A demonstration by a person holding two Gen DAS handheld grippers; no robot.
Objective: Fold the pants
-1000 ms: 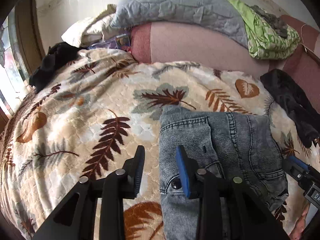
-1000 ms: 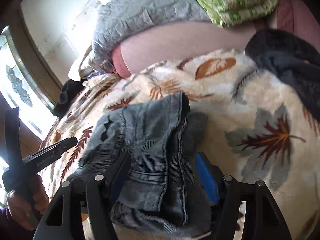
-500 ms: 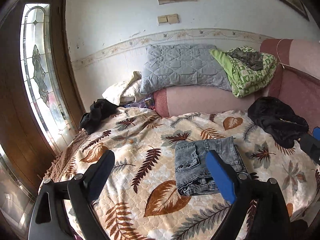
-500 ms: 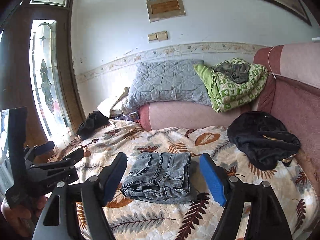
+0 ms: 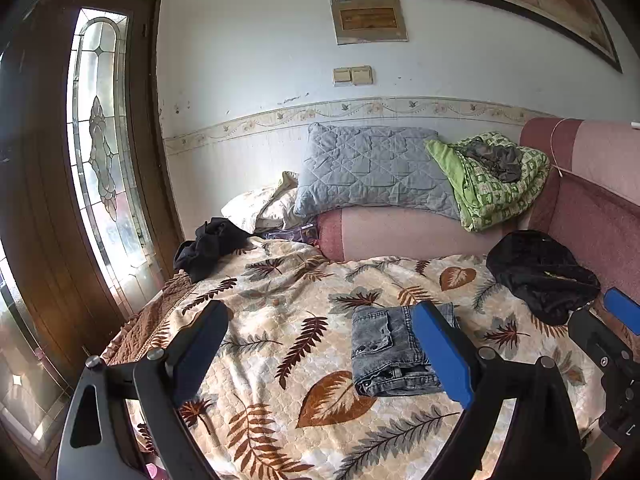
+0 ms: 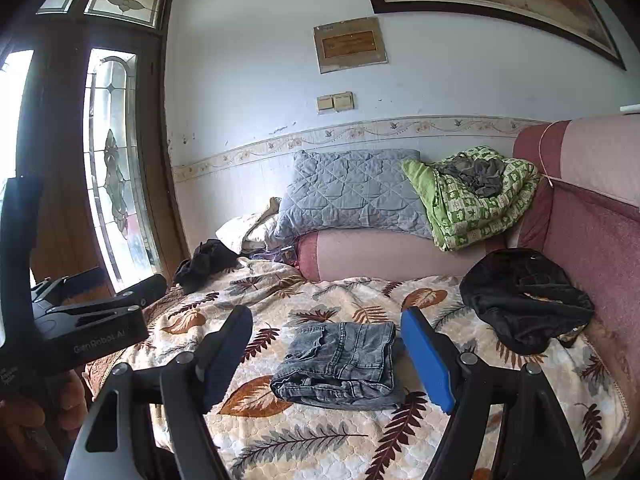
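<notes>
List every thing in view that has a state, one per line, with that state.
jeans: folded into a compact stack, lying flat on the blanket, not held
left gripper: open, nothing between its fingers
right gripper: open, nothing between its fingers
black garment: crumpled, unfolded, by the sofa arm
dark clothes: bunched near the door
green quilt: folded, on the sofa back

The pants [image 6: 340, 360] were grey washed denim, already folded down into a compact, roughly square bundle. They lay flat on the leaf-print blanket [image 6: 320, 440], folded edge and button facing the camera, nothing touching them.
</notes>
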